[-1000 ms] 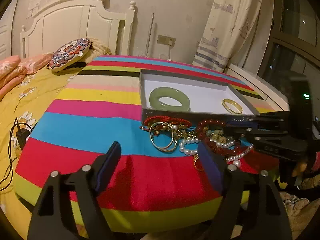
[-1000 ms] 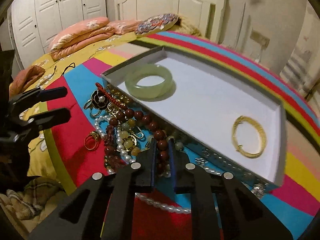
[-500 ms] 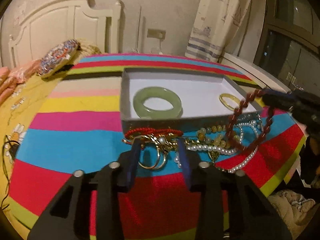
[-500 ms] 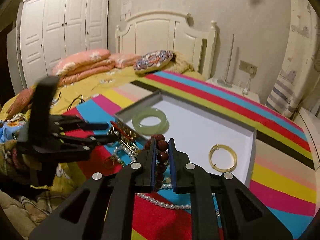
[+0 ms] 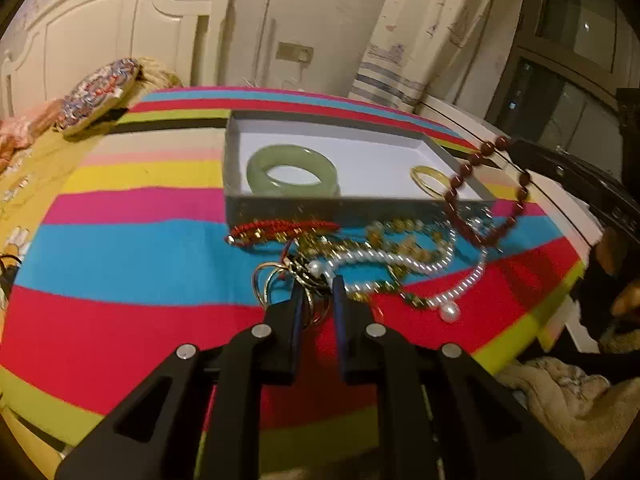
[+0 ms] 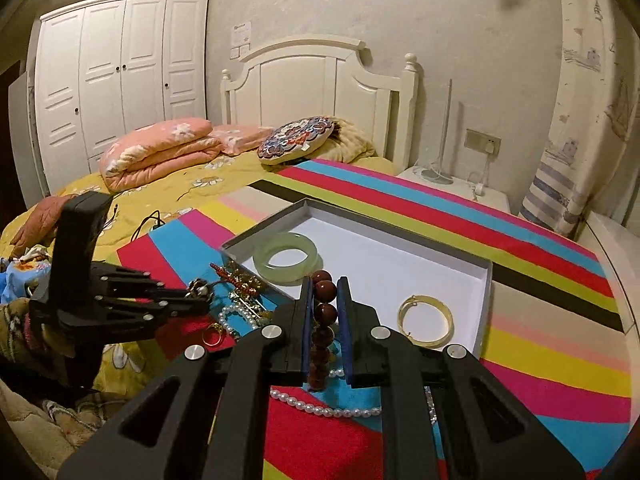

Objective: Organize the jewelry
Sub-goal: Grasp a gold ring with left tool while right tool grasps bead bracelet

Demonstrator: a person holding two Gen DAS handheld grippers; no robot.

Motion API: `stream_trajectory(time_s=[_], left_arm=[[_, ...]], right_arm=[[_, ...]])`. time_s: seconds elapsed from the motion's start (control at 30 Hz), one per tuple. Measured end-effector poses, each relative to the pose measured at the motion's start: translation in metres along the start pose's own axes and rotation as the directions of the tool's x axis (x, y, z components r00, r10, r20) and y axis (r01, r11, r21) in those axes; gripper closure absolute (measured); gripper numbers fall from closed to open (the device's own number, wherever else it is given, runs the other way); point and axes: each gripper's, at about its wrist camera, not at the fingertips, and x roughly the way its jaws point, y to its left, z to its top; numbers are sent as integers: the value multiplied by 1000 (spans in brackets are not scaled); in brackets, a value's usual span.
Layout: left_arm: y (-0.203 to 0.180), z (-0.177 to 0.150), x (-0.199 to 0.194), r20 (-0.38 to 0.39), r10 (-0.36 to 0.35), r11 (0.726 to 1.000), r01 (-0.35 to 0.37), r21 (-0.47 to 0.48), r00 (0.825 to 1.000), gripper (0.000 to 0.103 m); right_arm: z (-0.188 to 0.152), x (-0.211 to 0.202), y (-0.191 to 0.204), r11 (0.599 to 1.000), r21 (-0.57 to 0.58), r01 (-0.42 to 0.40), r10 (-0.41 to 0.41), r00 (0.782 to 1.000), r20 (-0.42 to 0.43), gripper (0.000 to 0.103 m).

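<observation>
A shallow white-lined box (image 5: pixel 280 206) (image 6: pixel 486 292) on the striped cloth holds a green jade bangle (image 5: pixel 292 170) (image 6: pixel 287 256) and a gold bangle (image 5: pixel 430 180) (image 6: pixel 426 320). In front of it lies a tangle of pearl strands (image 5: pixel 400 260), a red cord bracelet (image 5: pixel 280 228) and gold rings (image 5: pixel 272 280). My right gripper (image 6: pixel 324 300) is shut on a dark red bead bracelet (image 6: pixel 325 292) (image 5: pixel 486 196), which hangs lifted near the box's right corner. My left gripper (image 5: pixel 316 296) is nearly shut around the flower ring piece (image 5: pixel 310 276) (image 6: pixel 199 287) in the tangle.
The striped cloth (image 5: pixel 120 248) covers a round table beside a bed with a yellow sheet (image 6: pixel 160 192), pink quilts (image 6: pixel 156 152) and a round patterned cushion (image 6: pixel 296 140). A curtain (image 5: pixel 412 40) and a white sill lie at the right. A cable (image 6: pixel 148 224) lies on the bed.
My right gripper lifted the red bead bracelet out of the tangle and up beside the box. My left gripper moved in onto the rings and narrowed from wide open to nearly shut.
</observation>
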Motion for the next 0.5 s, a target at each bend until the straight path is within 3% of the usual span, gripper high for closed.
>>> stream_trajectory(time_s=[0.2,0.3,0.37,0.5], left_arm=[[-7,-4,-21,29,-27,999,26,18,999,90],[-16,-2,-33,34,-109,993,107,58,993,90],[-19,-1,-38,50,-125,990,121,77,991,90],[-8,2,-48,104,-158,987,155,32,982,90]], right_arm=[[3,-9,-4,1000,13,20,-20,999,30,89],[4,-10,-6,1000,17,24,-24,999,34,89],[4,-10,-7,1000,17,23,-24,999,32,89],[4,-10,-7,1000,20,21,-22,999,31,89]])
